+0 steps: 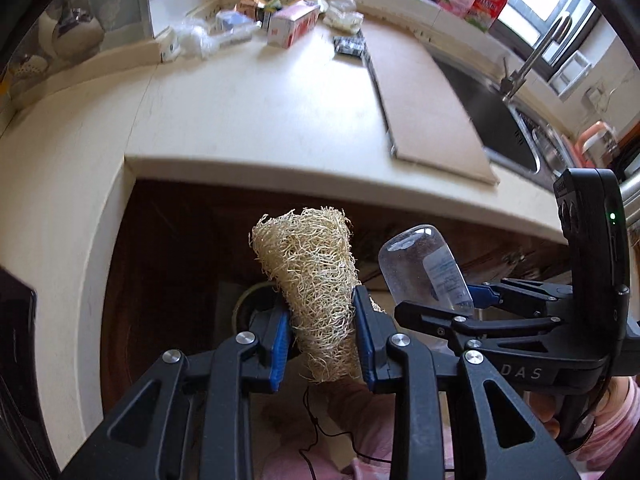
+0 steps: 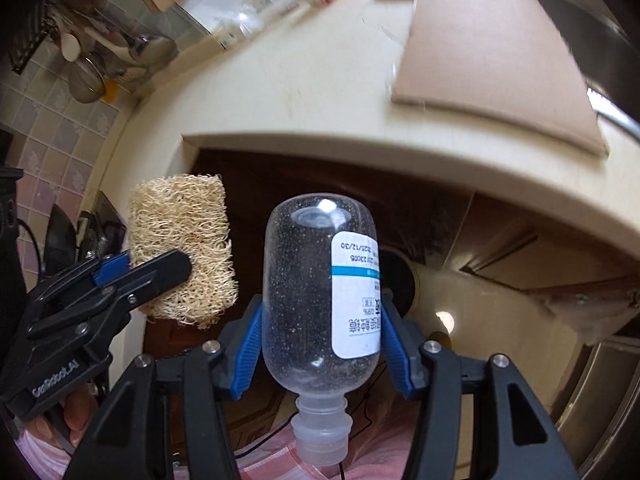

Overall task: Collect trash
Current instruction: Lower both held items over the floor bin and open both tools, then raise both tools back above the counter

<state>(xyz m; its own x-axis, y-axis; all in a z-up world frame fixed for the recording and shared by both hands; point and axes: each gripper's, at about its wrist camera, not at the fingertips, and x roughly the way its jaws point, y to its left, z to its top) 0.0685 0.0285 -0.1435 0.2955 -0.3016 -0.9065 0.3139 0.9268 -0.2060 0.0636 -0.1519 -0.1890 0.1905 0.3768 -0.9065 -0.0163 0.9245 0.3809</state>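
While the loofah (image 1: 316, 300) and bottle (image 2: 320, 300) are clamped by left gripper (image 1: 320, 340) and right gripper (image 2: 322, 344), both should be carried steadily to the bin.

The packets (image 1: 280, 20) at twelve o'clock on the worktop (image 1: 260, 112) are too blurred to read. The tongs (image 1: 322, 340) hide the loofah's (image 1: 312, 280) lower end.

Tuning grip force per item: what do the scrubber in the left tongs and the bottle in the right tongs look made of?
Scrubber: looks like dried loofah, matte tan, an open web of coarse fibres with frayed ends; probably light and compressible. Bottle: clear, glossy, likely plastic though glass can't be ruled out; highlights on its base, fine droplets or specks inside, white paper-like printed label, translucent ribbed neck that looks like soft plastic.
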